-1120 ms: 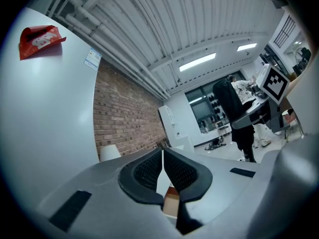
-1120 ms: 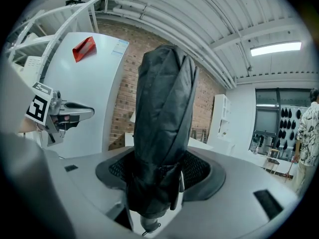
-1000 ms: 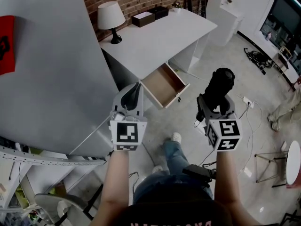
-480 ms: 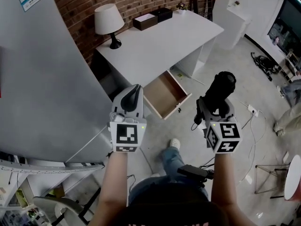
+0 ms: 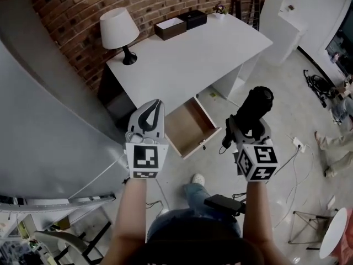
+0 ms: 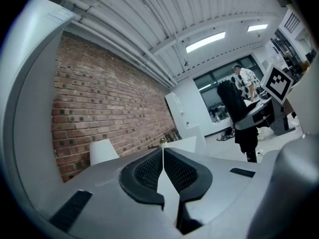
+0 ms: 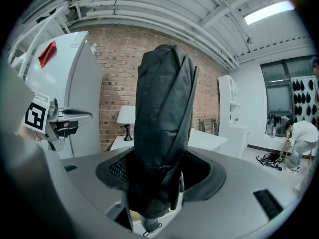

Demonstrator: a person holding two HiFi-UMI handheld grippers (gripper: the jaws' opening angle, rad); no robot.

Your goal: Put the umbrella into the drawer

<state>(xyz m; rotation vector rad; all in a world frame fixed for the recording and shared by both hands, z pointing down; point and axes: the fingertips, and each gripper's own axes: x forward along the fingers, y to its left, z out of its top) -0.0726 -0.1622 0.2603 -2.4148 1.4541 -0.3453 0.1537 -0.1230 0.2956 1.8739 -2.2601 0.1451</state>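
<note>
Right gripper view: jaws clamp umbrella [image 7: 164, 113]; left gripper [image 6: 163, 156] jaws together; drawer [image 5: 189, 127], likely desk's [image 5: 187, 54], only in head view.

1. Umbrella [image 5: 255, 105]: black, folded compact in its sleeve, upright, clamped between jaws of right gripper [image 5: 246, 128], in the air to the right of the drawer.
2. Drawer [image 5: 187, 127]: pulled open from white desk [image 5: 187, 54], light wood inside, white front.

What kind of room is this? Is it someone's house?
Probably an office or studio workspace rather than a home. A white desk with a lamp stands against a brick wall, and loose cables trail across the floor.
</note>
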